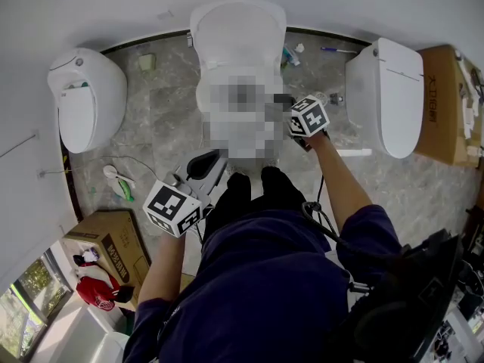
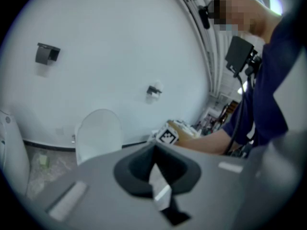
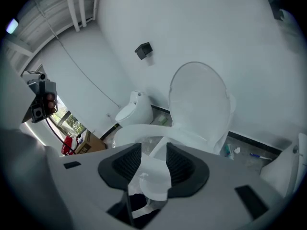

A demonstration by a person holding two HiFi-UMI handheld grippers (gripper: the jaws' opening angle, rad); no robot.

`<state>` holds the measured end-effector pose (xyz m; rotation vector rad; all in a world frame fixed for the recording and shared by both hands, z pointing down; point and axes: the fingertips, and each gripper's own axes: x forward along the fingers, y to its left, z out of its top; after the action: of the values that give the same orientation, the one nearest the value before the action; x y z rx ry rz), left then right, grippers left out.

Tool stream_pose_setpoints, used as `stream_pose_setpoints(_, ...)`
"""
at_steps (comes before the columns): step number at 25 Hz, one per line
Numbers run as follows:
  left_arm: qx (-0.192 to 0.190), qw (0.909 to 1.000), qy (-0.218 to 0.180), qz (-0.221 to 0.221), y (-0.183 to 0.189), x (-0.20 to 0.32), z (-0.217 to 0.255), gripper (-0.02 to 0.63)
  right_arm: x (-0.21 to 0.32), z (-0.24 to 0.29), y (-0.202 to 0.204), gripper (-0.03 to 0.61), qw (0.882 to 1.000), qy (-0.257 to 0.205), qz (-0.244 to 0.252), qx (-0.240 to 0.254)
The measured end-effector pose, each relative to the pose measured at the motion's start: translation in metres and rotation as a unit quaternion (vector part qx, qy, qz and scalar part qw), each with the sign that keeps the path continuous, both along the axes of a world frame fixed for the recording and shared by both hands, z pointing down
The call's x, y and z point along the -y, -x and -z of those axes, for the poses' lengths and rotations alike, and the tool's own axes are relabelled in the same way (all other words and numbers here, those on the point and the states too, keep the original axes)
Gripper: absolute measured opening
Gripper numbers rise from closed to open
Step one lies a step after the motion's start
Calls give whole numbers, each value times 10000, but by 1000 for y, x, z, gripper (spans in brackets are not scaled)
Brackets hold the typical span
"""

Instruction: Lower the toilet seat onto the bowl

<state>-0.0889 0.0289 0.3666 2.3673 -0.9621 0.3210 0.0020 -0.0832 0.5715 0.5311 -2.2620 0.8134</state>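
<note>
Before the lid point(image 3: 199, 99), toilet seat point(image 3: 139, 128) level

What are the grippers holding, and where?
Nothing gripped. The right gripper, open, straddles the toilet seat at its rim; the left gripper is shut, empty.

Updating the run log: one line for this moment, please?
right gripper: open, by toilet seat | lid: upright | left gripper: shut, away

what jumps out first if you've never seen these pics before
Three white toilets stand along a curved wall: the left toilet, the right toilet, and the middle toilet dead ahead of the person, lid upright. The right tool reaches to its right side, jaws apart, with the white seat running between them.
</note>
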Motion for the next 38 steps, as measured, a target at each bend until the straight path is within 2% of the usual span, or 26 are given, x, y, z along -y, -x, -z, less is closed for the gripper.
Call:
stream_pose_setpoints(5, -3, 10000, 81, -19, -1, 0, -5, 3, -1, -14, -9, 144, 9985, 277, -457, 109)
stream_pose_setpoints(12, 16, 9998, 184, -19, 0, 2, -12, 3, -14, -38, -18, 132, 9956, 617, -695, 107)
stream_pose_setpoints(25, 75, 9993, 374, -42, 2, 3, -25, 3, -33, -74, -27, 105, 9906, 1016, -911, 50)
stream_pose_setpoints(38, 125, 9988, 460, -64, 0, -4, -34, 3, -47, -88, -26, 100, 9889, 1155, -935, 58)
